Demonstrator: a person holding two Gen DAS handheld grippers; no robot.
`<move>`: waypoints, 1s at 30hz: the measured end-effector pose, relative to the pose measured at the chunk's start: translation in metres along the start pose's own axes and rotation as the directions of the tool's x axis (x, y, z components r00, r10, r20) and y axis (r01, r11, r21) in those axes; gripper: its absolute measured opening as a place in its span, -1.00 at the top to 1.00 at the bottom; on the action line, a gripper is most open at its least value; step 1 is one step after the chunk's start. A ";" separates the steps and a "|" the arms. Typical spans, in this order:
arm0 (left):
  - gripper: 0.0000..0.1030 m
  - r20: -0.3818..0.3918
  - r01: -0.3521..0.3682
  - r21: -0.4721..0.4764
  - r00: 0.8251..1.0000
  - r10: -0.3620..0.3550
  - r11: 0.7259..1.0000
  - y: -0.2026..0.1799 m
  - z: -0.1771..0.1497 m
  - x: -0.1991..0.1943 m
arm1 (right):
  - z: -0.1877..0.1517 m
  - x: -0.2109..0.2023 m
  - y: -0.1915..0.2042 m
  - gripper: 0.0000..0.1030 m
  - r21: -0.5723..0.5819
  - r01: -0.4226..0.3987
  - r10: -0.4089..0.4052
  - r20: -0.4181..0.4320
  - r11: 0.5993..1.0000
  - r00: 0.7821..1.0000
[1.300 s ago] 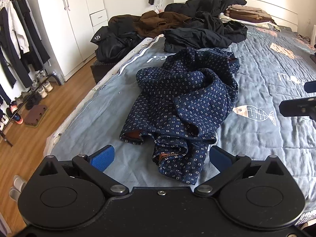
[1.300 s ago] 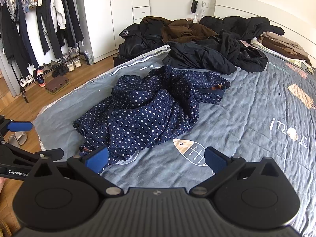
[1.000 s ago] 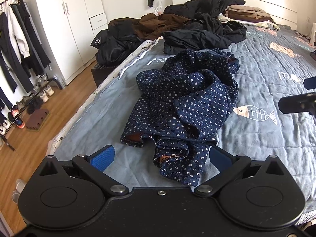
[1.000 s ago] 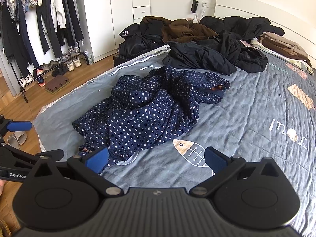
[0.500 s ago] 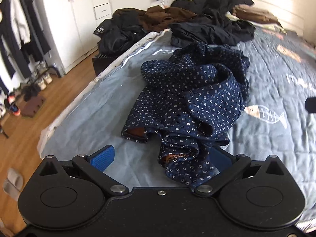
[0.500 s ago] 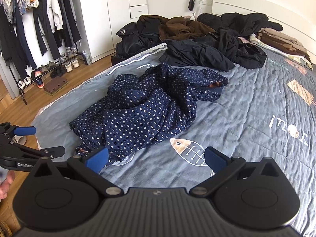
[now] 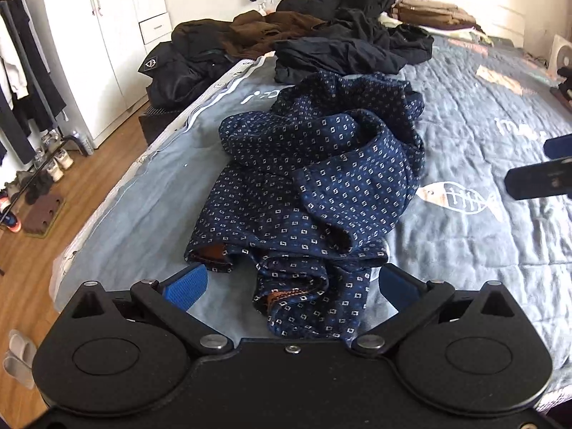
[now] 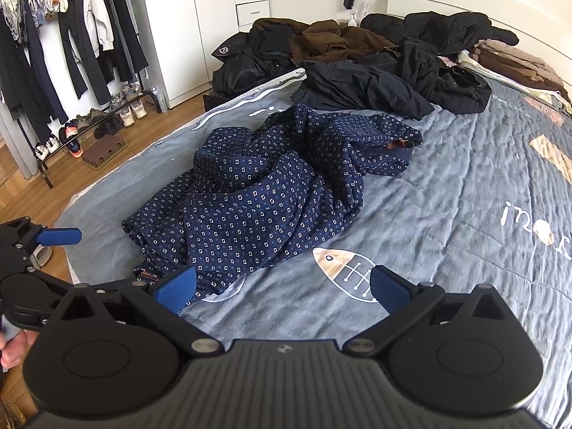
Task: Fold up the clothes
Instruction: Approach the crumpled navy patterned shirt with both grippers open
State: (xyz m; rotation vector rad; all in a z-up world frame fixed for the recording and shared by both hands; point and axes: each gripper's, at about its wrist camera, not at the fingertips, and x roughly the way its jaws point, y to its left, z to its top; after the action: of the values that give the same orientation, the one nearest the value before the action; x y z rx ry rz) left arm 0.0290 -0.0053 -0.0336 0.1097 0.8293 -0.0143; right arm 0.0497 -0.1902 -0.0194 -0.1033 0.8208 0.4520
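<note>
1. One bed under a grey-blue quilted cover with fish prints (image 7: 475, 136) (image 8: 447, 193) stretches ahead of both grippers.
2. One heap of black and brown coats (image 7: 339, 39) (image 8: 375, 68) lies far ahead, at the bed's far end.
3. One crumpled navy shirt with small white squares (image 7: 314, 193) (image 8: 257, 207) lies on the cover; its near hem sits between the left gripper's (image 7: 291, 284) spread fingers, closer than a second ago.
4. Two hand-held grippers: the right gripper (image 8: 282, 287) hovers with fingers spread, empty, the shirt ahead-left, larger than earlier.
</note>
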 end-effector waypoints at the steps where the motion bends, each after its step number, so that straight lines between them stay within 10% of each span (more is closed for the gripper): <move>1: -1.00 -0.002 -0.001 0.006 1.000 0.001 1.000 0.000 0.000 -0.001 | 0.000 0.000 0.000 -1.00 0.001 0.001 -0.001 -0.001 1.000 1.000; 30: -1.00 0.019 -0.003 -0.004 1.000 0.003 1.000 -0.006 0.006 -0.023 | 0.004 -0.010 0.012 -1.00 -0.034 -0.004 0.005 0.023 0.999 1.000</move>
State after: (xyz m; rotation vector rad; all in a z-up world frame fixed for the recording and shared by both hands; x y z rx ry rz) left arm 0.0175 -0.0125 -0.0134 0.1064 0.8102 -0.0109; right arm 0.0412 -0.1822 -0.0088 -0.1275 0.7906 0.4704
